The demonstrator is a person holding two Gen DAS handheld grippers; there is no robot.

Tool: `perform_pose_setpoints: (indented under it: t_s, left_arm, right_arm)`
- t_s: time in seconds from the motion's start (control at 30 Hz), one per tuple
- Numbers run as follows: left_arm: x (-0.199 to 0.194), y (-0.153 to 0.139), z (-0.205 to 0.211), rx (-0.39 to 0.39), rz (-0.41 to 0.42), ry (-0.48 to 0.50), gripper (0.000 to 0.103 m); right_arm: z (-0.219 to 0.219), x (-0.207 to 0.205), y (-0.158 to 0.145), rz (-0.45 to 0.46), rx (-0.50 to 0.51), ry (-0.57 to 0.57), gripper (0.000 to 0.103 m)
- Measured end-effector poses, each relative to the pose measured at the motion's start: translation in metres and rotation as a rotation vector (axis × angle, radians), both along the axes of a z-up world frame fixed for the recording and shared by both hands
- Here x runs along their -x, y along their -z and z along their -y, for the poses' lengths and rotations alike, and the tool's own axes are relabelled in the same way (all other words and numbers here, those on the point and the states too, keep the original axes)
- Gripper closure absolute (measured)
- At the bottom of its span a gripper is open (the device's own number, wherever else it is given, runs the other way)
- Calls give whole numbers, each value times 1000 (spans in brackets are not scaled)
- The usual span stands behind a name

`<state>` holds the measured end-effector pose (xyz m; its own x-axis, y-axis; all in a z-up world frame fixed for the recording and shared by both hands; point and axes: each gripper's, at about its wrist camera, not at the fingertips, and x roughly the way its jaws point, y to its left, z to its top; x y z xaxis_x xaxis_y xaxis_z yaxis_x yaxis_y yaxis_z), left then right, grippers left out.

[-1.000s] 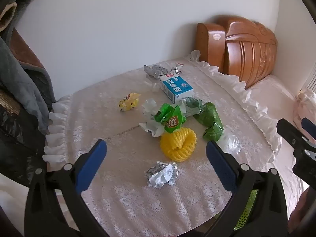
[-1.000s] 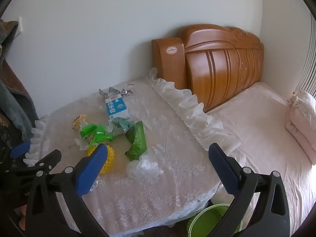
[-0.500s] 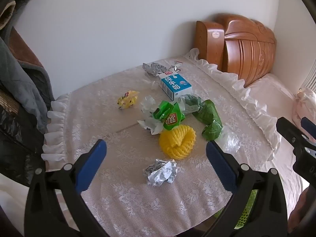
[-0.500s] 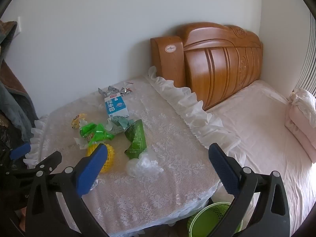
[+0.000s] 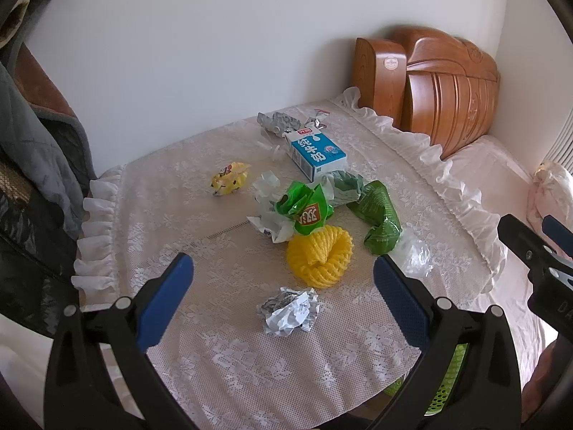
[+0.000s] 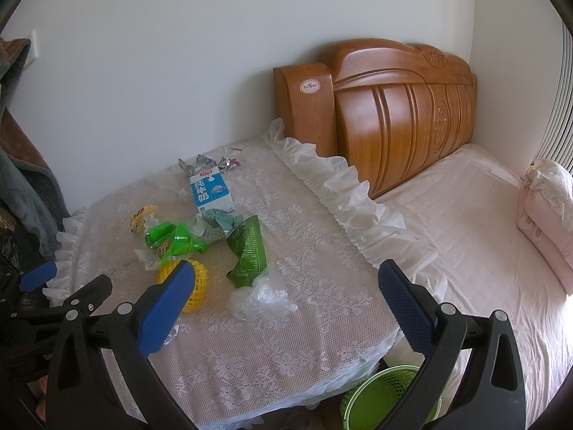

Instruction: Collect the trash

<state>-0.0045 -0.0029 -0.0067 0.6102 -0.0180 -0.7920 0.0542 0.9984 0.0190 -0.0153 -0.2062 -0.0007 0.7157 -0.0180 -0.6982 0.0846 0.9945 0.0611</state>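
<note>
Trash lies on a lace-covered table (image 5: 222, 365): a crumpled paper ball (image 5: 288, 311), a yellow foam net (image 5: 319, 256), a green snack wrapper (image 5: 306, 209), a dark green bag (image 5: 379, 220), clear plastic (image 6: 259, 297), a blue milk carton (image 5: 315, 152), a small yellow wrapper (image 5: 229, 178) and foil scraps (image 5: 277, 122). My left gripper (image 5: 283, 286) is open and empty, above the table just before the paper ball. My right gripper (image 6: 286, 294) is open and empty, over the table's right side near the clear plastic. A green mesh bin (image 6: 386, 397) stands on the floor below the table's front right edge.
A wooden headboard (image 6: 394, 107) and a bed with pink sheet (image 6: 483, 243) lie to the right. Folded bedding (image 6: 548, 200) sits at the far right. Dark clothes (image 5: 32, 150) hang at the left. A white wall is behind the table.
Both grippers have drifted slightly back and up, so the trash sits a little higher in each view. Nothing on the table has moved and both stay open.
</note>
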Motion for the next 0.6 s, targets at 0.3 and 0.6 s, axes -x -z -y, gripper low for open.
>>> perform_pose_setpoints:
  t_s: [0.3, 0.6]
  left_arm:
    - [0, 0, 0, 4, -4, 1, 6]
    - [0, 1, 1, 7, -8, 2, 6]
  right_arm:
    - [-1, 0, 0, -3, 0, 0, 2]
    - [-1, -2, 1, -4, -1, 0, 2]
